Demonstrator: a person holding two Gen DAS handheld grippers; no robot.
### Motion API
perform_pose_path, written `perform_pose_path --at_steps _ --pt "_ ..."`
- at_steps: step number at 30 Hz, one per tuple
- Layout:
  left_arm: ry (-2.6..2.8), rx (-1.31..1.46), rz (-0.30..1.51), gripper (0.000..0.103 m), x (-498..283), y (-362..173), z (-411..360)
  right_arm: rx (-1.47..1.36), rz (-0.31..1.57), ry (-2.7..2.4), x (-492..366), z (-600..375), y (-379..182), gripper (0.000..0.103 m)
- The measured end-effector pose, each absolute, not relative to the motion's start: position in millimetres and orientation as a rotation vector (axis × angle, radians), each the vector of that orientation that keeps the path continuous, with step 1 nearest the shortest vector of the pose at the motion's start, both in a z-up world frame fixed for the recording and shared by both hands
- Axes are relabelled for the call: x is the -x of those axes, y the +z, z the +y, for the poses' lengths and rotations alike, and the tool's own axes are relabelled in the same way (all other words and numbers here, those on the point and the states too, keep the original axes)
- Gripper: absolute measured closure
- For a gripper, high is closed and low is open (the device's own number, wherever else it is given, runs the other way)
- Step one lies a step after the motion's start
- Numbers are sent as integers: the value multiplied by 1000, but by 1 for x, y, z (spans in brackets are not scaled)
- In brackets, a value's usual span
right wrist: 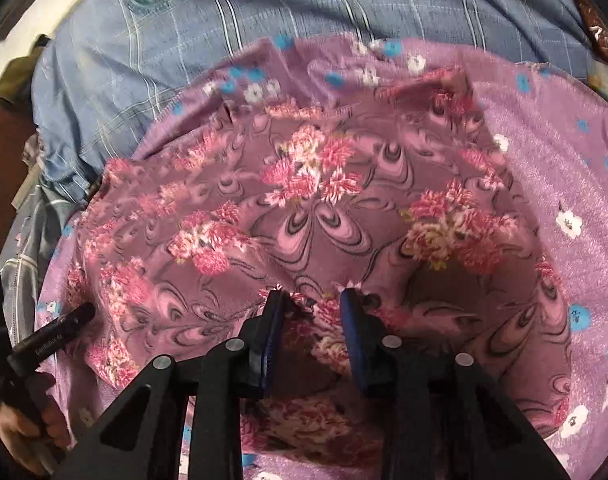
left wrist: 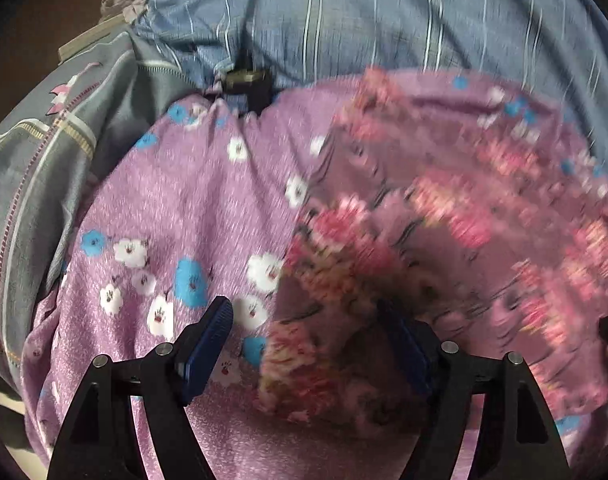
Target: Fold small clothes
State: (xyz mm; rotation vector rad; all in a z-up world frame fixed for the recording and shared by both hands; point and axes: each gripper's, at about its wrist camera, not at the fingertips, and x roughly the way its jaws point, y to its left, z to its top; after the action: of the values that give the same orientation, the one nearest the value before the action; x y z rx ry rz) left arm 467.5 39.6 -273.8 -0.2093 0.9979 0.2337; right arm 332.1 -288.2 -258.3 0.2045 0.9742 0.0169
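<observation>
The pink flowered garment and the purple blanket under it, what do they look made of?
The pink flowered garment looks like thin, smooth printed cloth, maybe a synthetic knit: it drapes in soft folds with a slight sheen. The purple blanket looks like fleece or plush: its surface is fuzzy and matte, with a fine nap. Neither fibre can be told for certain.

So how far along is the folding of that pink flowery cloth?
Early, by the look of it. The pink floral garment lies spread and rumpled on the purple blanket, no neat fold visible. The right gripper has cloth between its fingers; the left gripper is open. The folding remains.
</observation>
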Motion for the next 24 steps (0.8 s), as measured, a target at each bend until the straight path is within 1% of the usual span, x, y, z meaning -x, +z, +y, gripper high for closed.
perform_pose_path --at_steps 3,5,8,9,10,11,13,14,15,16,17,18,20,21,22,24 --pt "205 218 908 27 -471 -257 33 -284 857 30 -329 -307 -235 72" --pt "178 214 873 26 -478 -252 23 -315 820 -7 -334 -321 -228 70" --pt "154 187 893 26 -490 -260 7 -417 824 -14 -357 -346 -233 70" --pt "150 177 916 26 -496 -267 3 -439 858 -19 -367 -355 -241 70" --pt "148 156 949 26 -501 -276 -4 -441 895 -19 -376 -359 -249 73" --pt "157 129 972 26 -506 -282 -7 -438 921 -28 -385 -363 -258 77" --pt "171 80 983 24 -513 -287 -12 -448 899 -36 -393 -374 -268 90" --pt "173 76 977 24 -512 -287 -11 -459 888 -42 -394 -379 -267 91" --pt "170 82 978 24 -515 -286 -12 -469 885 -50 -397 -381 -264 90" --pt "162 91 980 24 -515 -286 -10 -461 875 -64 -398 -382 -259 85" --pt "153 100 983 24 -516 -287 -8 -442 862 -71 -400 -381 -253 84" --pt "148 106 985 23 -517 -288 -6 -424 837 -66 -400 -381 -243 80" --pt "140 113 985 23 -516 -288 -4 -476 812 -33 -405 -389 -233 74" --pt "141 111 985 23 -517 -288 -4 -542 811 -12 -410 -397 -231 65" --pt "144 108 986 23 -518 -288 -5 -580 820 -3 -415 -402 -232 61" --pt "150 104 985 23 -517 -288 -7 -605 871 7 -431 -402 -237 60"
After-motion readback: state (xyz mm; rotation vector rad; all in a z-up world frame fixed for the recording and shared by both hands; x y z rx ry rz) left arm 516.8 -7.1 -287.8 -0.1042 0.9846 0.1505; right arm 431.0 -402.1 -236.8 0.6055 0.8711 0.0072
